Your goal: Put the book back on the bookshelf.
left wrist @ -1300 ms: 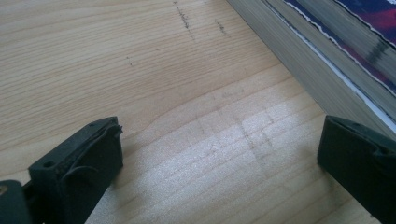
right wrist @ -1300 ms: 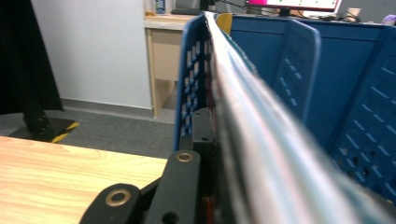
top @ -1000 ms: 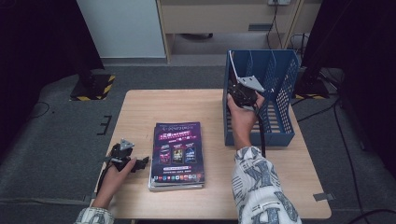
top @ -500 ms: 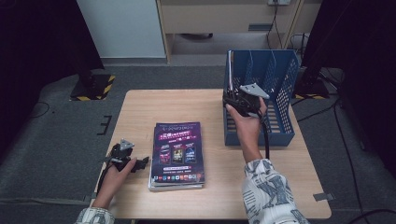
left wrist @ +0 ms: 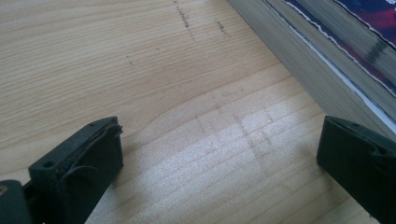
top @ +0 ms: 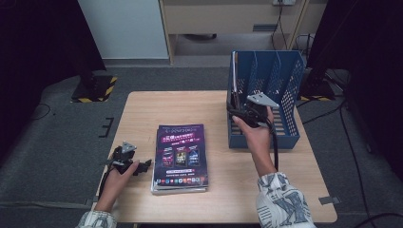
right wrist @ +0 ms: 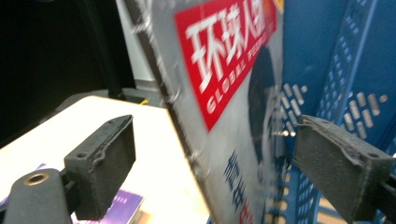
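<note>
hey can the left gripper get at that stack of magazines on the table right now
Probably yes. The left gripper rests on the table right beside the magazine stack, jaws open, with bare wood between them and the stack's edge just ahead.

Upright magazine (right wrist: 224, 107) blocks the rack's (top: 290, 90) left slot; others open.
</note>
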